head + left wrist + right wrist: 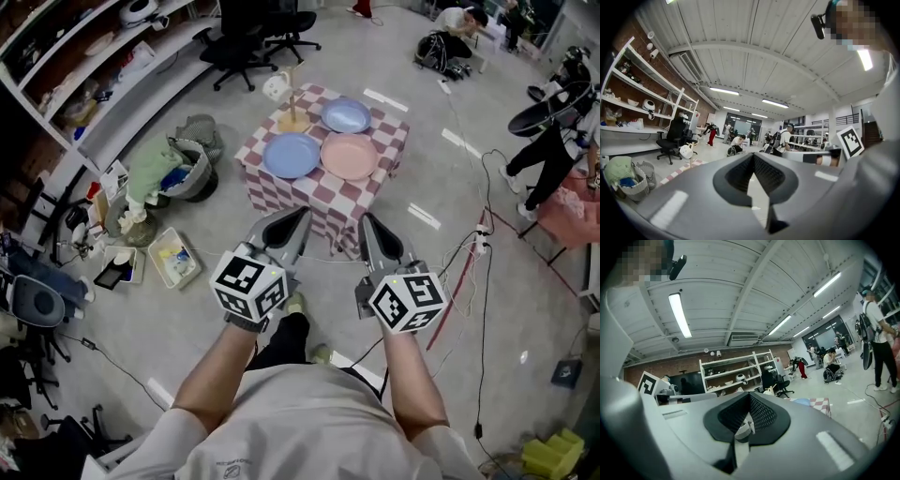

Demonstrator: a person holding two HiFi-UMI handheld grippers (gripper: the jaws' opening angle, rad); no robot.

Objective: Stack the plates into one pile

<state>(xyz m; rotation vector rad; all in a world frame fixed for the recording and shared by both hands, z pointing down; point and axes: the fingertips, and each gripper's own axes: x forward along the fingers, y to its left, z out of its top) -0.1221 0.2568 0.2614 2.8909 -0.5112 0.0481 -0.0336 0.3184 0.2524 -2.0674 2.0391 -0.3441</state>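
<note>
- On the checked tabletop (394, 141) ahead of us, the three plates lie flat, each on its own. The blue plate (292, 155) and the pink plate (349, 156) sit side by side and nearly touch, and the lilac plate (346, 115) is just behind them. None rests on another, so we judge the pile is not yet begun.
- A wooden stand (292, 111) rises at the far left corner, beside the blue plate. We should steer round it when we lift that plate.
- We hold the left tool (300, 216) and the right tool (368, 221) low in front of us, well short of the tabletop and level with each other. It reads as a ready stance before the approach.
- Its own view shows the left tool (753, 157) clenched, jaws meeting at the tips with nothing between them.
- The right tool (749, 397) is the same, closed and empty, with only the room showing past it.
- Both must spread their jaws before either can pinch a rim. The pink plate is the one nearest the right tool.
</note>
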